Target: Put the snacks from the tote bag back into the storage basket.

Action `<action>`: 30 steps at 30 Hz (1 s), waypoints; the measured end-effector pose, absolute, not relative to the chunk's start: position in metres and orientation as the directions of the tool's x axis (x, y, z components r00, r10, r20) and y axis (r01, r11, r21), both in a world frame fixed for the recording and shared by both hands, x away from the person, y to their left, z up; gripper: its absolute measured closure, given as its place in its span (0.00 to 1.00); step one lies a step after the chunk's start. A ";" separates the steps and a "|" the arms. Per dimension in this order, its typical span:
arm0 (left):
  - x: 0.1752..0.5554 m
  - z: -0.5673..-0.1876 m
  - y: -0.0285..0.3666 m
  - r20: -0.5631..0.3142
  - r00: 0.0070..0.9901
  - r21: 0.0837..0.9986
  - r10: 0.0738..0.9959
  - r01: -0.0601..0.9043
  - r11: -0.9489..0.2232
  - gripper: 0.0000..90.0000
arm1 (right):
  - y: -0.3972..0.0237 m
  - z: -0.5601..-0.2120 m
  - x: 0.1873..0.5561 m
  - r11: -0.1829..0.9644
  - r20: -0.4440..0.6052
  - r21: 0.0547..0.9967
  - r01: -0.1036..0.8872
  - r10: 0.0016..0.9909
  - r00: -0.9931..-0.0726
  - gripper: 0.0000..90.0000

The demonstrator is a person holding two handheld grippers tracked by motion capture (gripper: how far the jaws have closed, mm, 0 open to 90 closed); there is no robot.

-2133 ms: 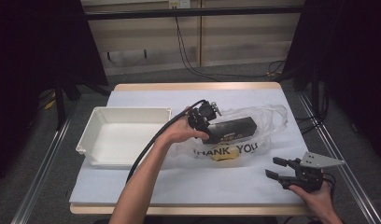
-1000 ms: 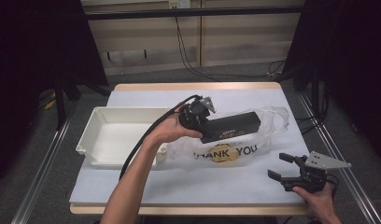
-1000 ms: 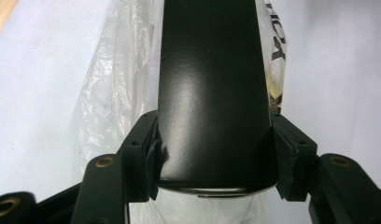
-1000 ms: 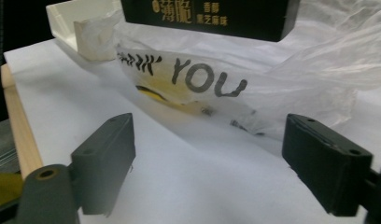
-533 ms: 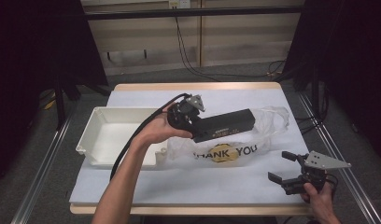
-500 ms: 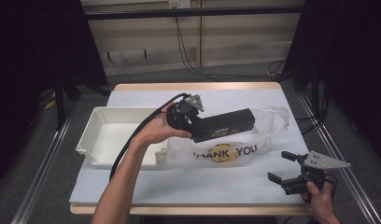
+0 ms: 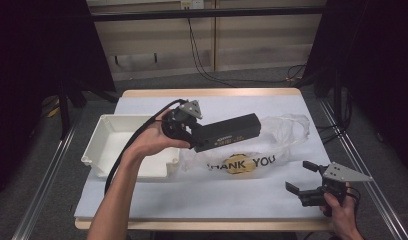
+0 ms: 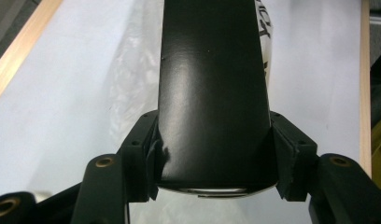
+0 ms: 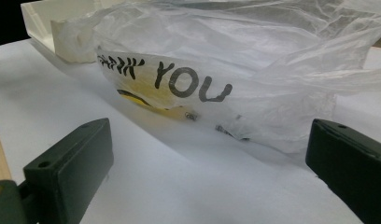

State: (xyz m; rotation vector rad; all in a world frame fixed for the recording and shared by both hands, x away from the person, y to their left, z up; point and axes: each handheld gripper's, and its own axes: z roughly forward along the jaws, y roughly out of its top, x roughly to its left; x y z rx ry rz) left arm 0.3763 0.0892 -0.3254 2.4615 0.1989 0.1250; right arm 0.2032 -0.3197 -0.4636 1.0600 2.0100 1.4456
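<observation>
The left gripper is clamping one end of a long, black, rectangular box, with its jaws pressing on the two opposite sides of that end. In the left gripper view the black box is running straight away from the camera between the pads. In the high view the box is hanging above the table, with its free end tilting slightly upward and pointing toward the right. It is lying over a crumpled, translucent plastic bag printed with "THANK YOU" and a yellow mark, which is resting on the white-covered table. A white rectangular plastic tray is sitting at the table's left side, just beside the bag.

The right gripper is hovering near the table's front right corner, apart from the bag. Its jaws have just been opening and are standing wide apart, with nothing between them. In the right gripper view the printed bag is lying ahead of the jaws.
</observation>
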 end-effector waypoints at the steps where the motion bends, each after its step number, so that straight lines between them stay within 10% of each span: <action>1: 0.377 -0.325 0.093 0.038 0.983 0.623 0.180 0.118 -0.774 0.48 | -0.320 -0.464 0.203 0.153 0.081 0.933 0.326 0.793 -0.604 0.00; 30: 0.376 -0.304 0.188 0.058 0.954 0.644 0.295 0.190 -0.741 0.48 | -0.318 -0.462 0.198 0.159 0.073 0.933 0.322 0.795 -0.603 0.01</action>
